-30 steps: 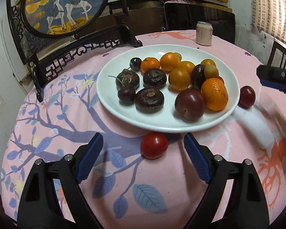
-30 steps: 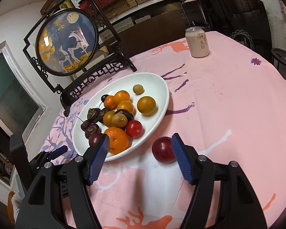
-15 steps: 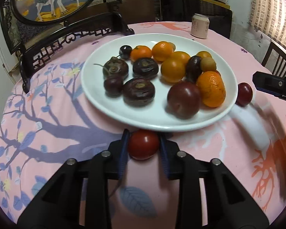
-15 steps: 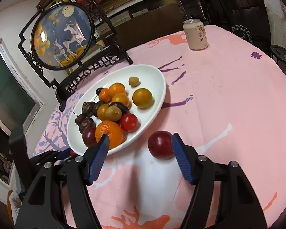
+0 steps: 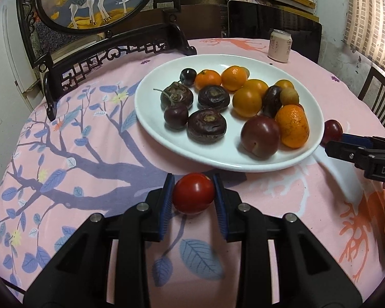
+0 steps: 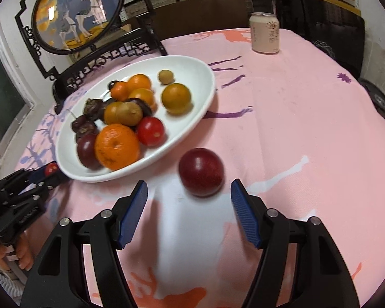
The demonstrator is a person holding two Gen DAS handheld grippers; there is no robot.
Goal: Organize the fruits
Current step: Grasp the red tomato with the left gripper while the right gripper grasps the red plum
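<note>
A white plate (image 5: 151,118) (image 6: 192,66) holds oranges, dark plums, water chestnuts and a cherry tomato. My left gripper (image 5: 193,195) is shut on a red tomato (image 5: 194,193), just in front of the plate's near rim on the pink tablecloth. The tomato also shows small in the right wrist view (image 6: 51,168). My right gripper (image 6: 189,200) is open, with a dark red plum (image 6: 201,171) lying on the cloth just beyond its fingertips, right of the plate. The plum shows at the plate's right edge in the left wrist view (image 5: 333,129).
A framed deer picture on a black carved stand (image 5: 110,48) stands behind the plate. A drink can (image 5: 279,46) (image 6: 265,32) stands at the far side of the table. A dark chair (image 5: 379,100) is at the right table edge.
My left gripper moved forward and closed on the red tomato. My right gripper moved closer to the dark red plum and stays open.
</note>
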